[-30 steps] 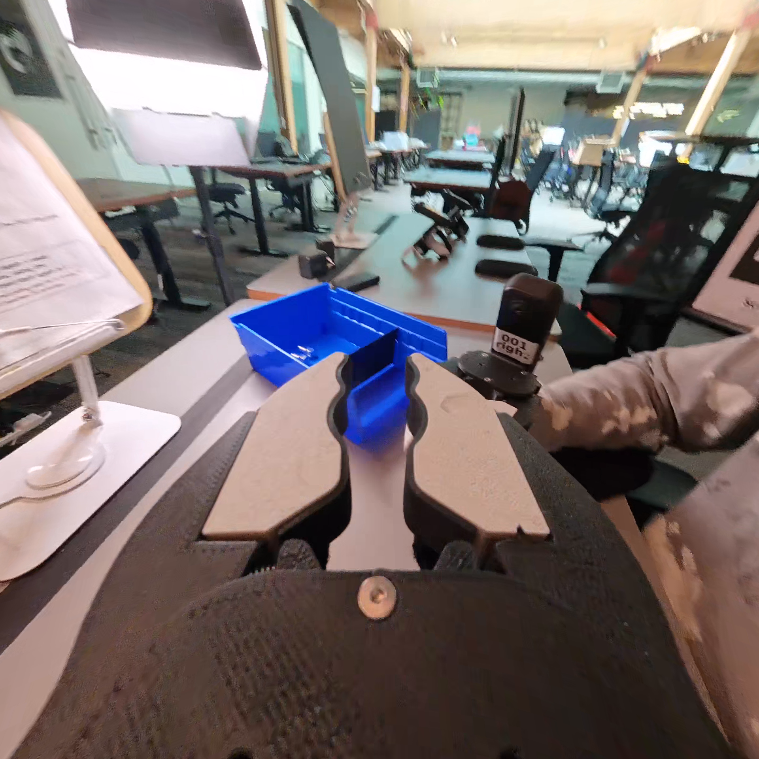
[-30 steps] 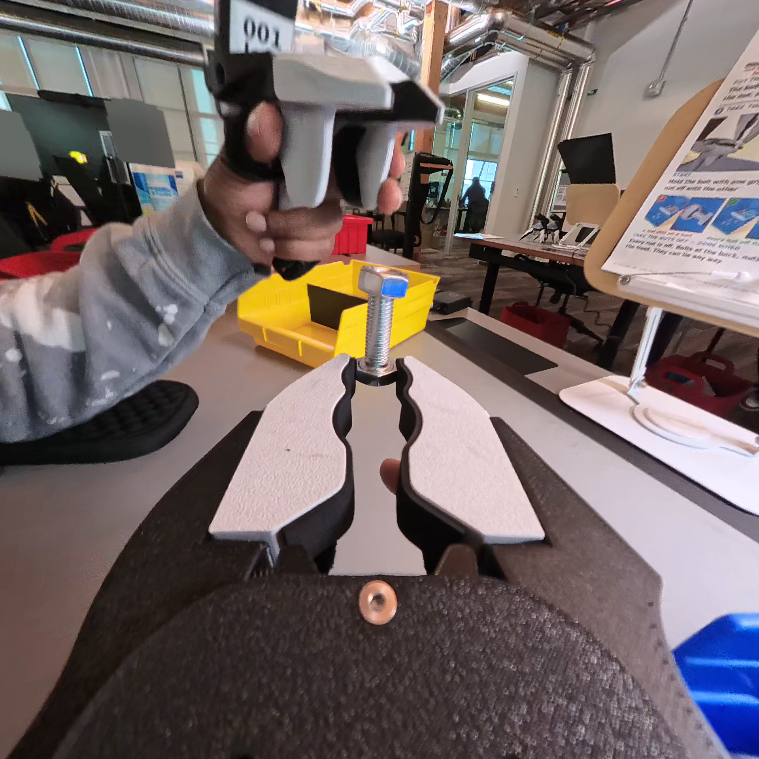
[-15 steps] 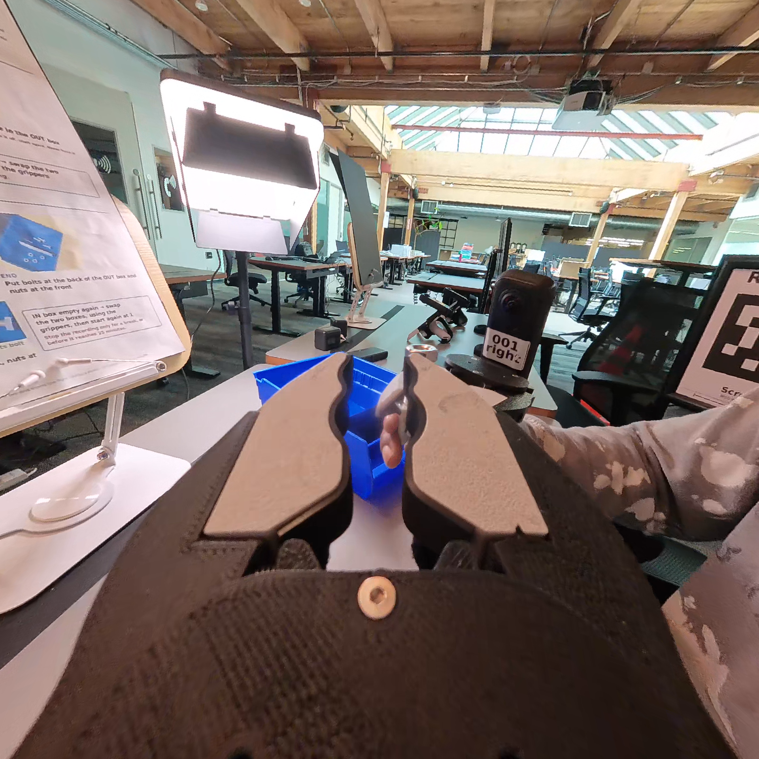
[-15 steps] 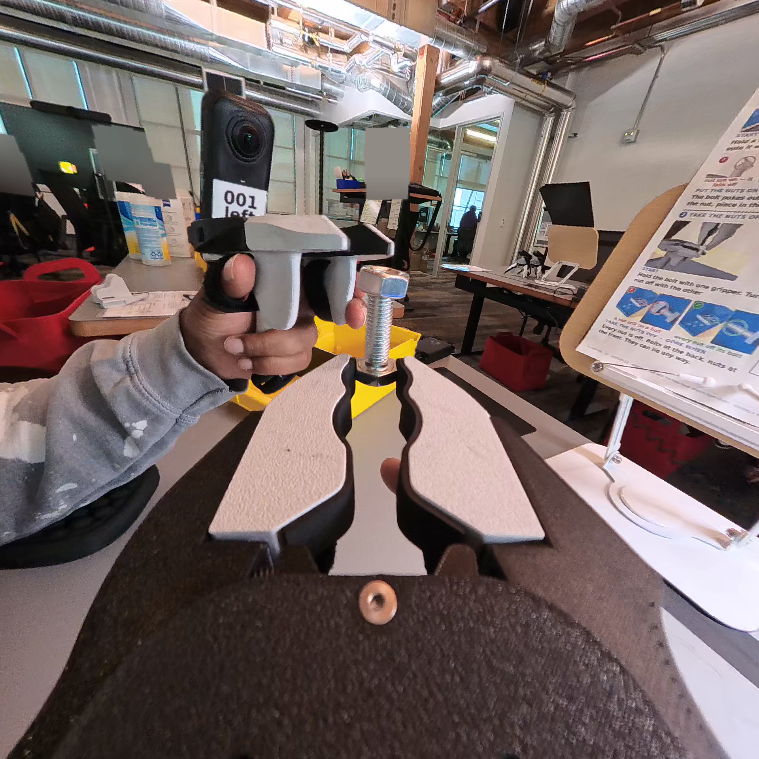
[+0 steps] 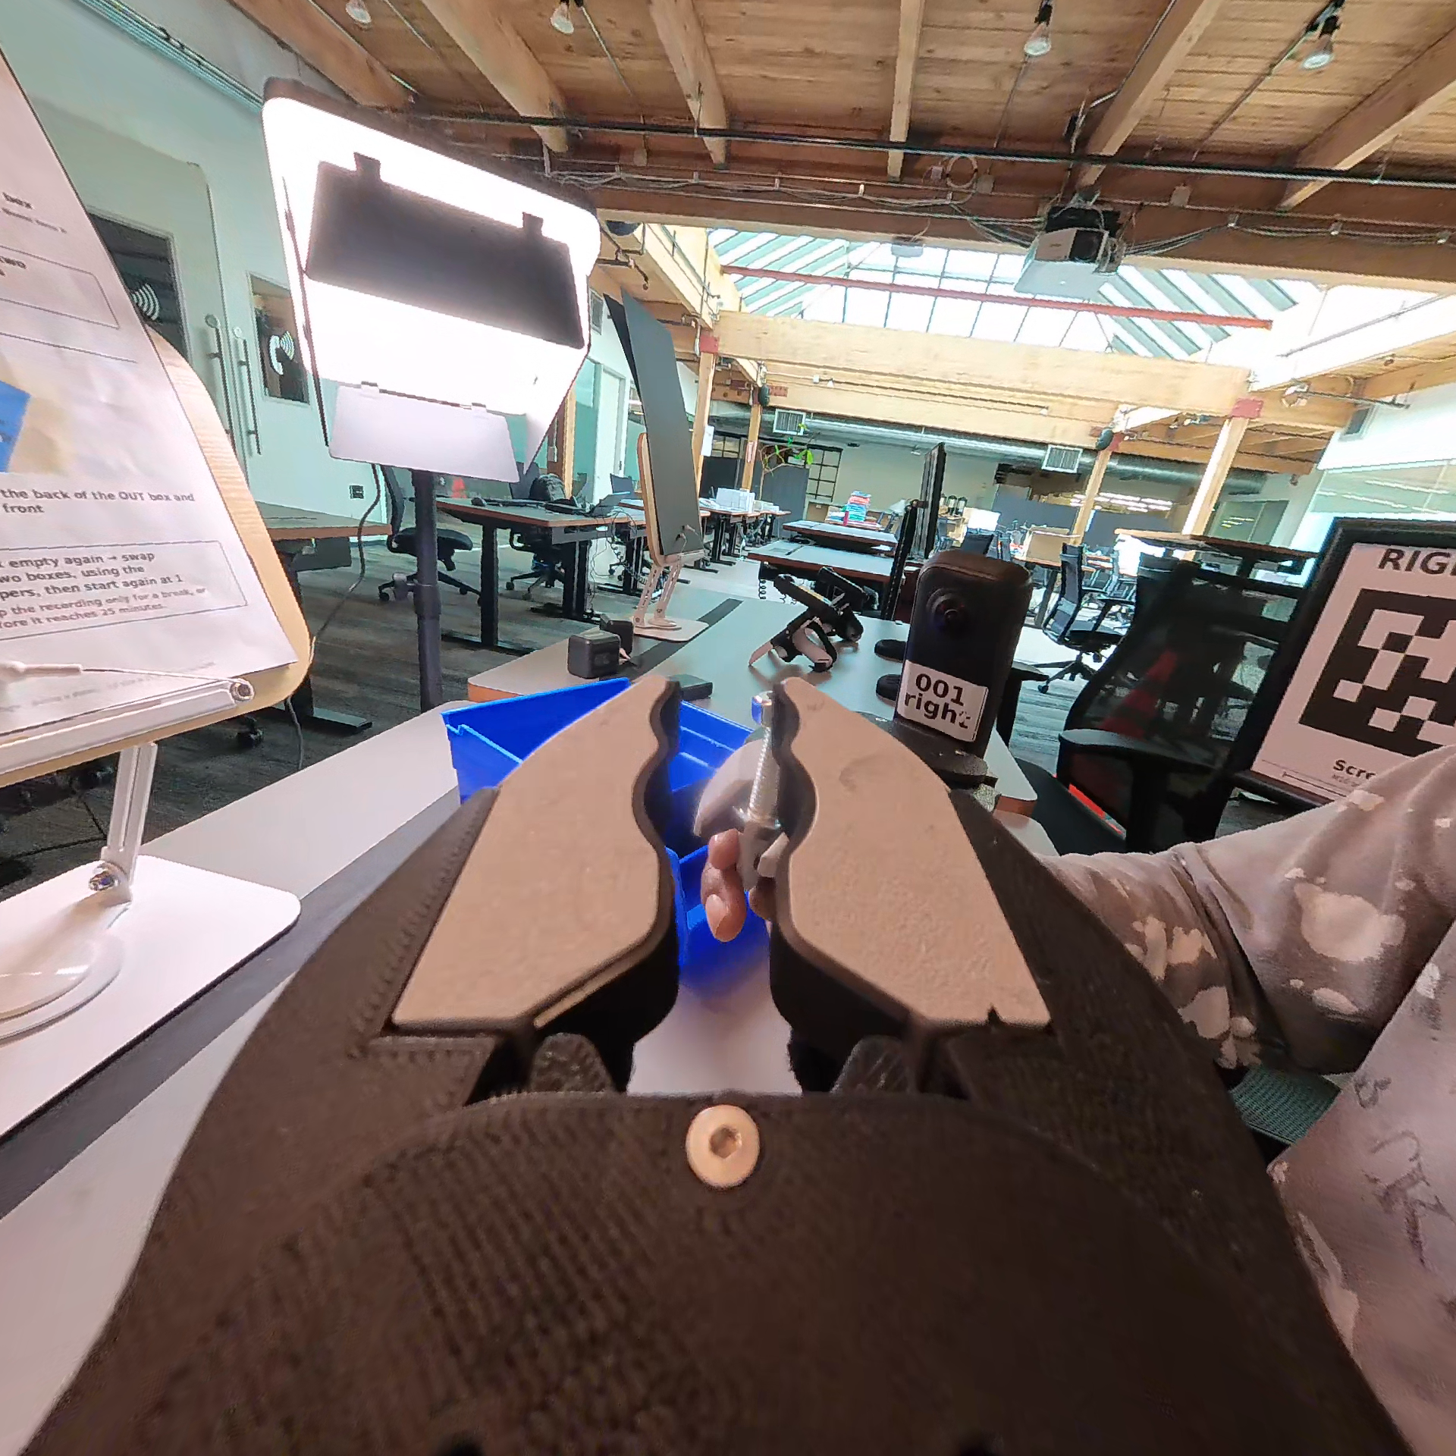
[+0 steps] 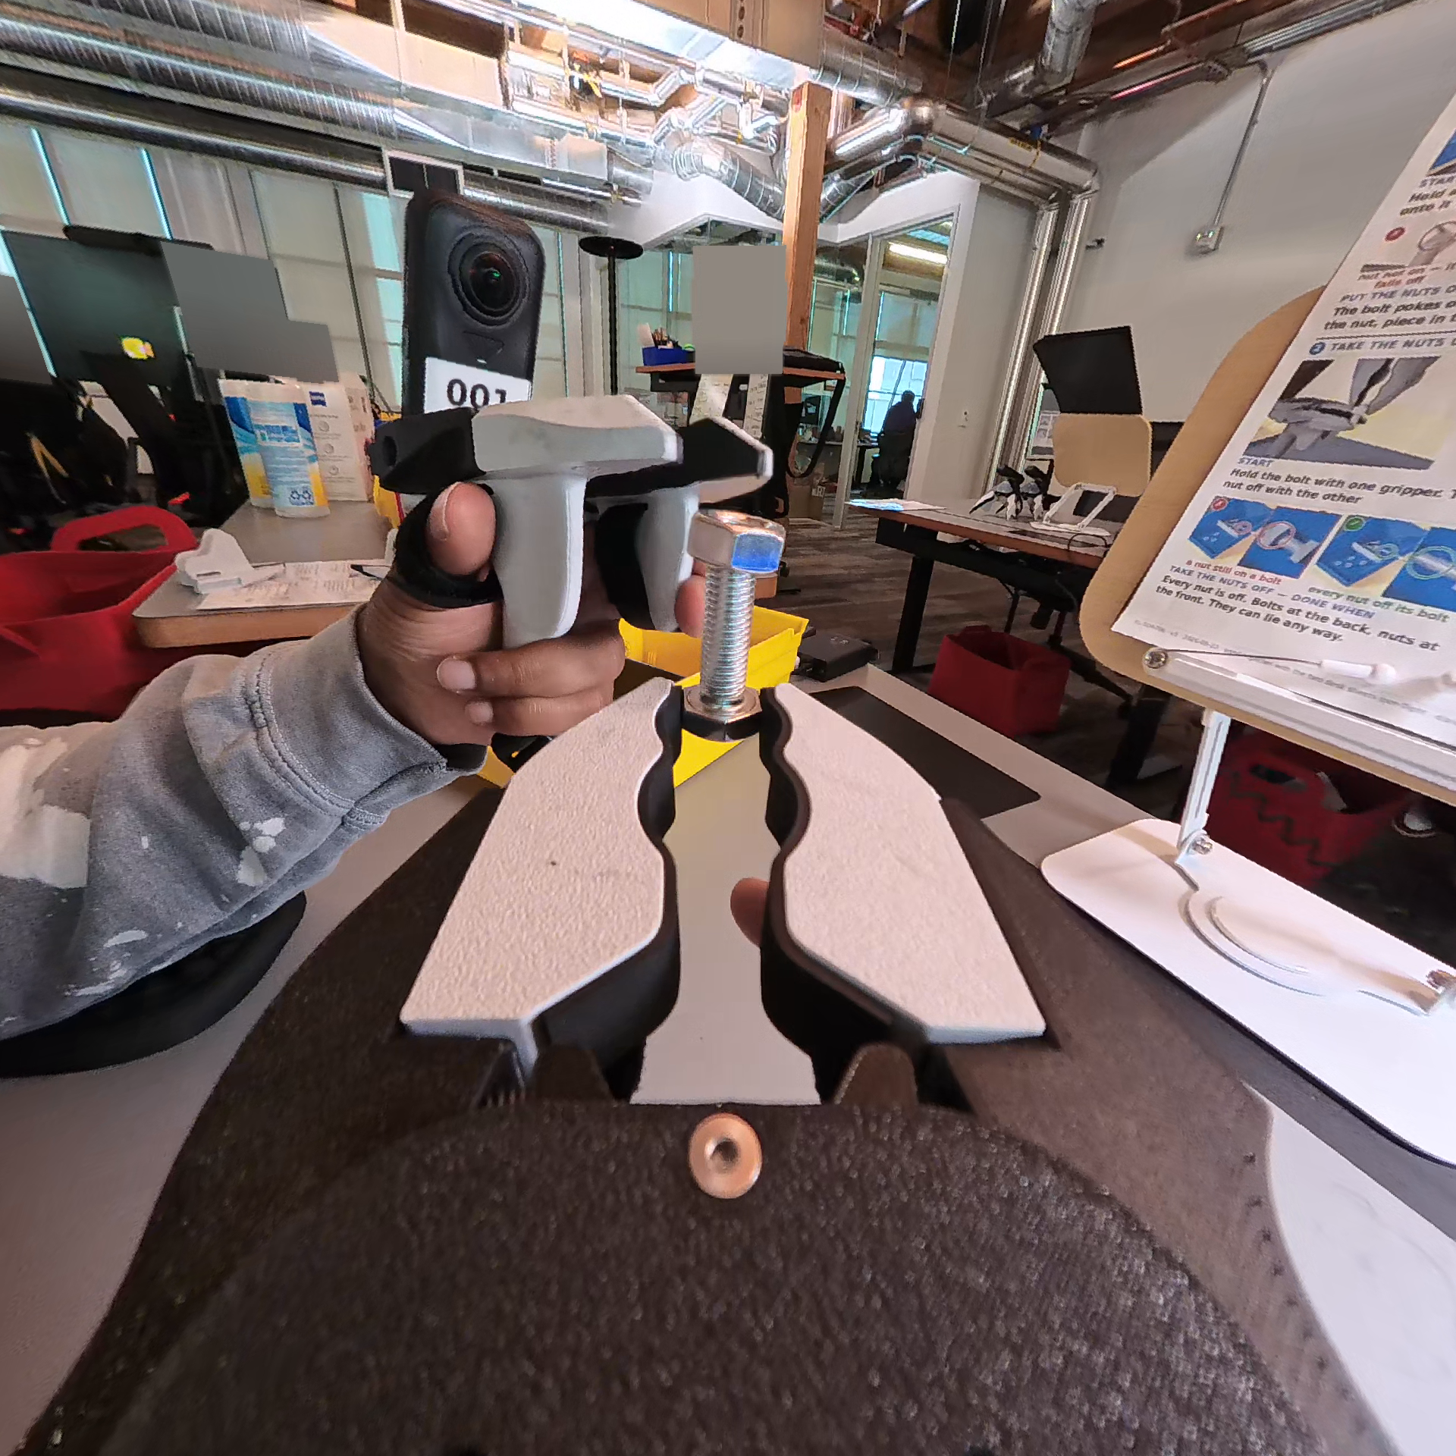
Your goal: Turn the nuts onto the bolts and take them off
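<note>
A silver threaded steel bolt (image 6: 731, 622) stands upright, hex head up, its dark hex nut (image 6: 721, 713) pinched between the tips of the right tongs (image 6: 721, 709). The left tongs (image 5: 725, 709) are parted and empty, the bolt showing just beside their right finger. Behind lie a blue plastic bin (image 5: 520, 729) and a yellow plastic bin (image 6: 776, 642) on the grey surface (image 5: 315, 819).

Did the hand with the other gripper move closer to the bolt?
Yes. In the right wrist view the left gripper has come down and rightward against the windows behind, and now sits just left of the bolt.
</note>
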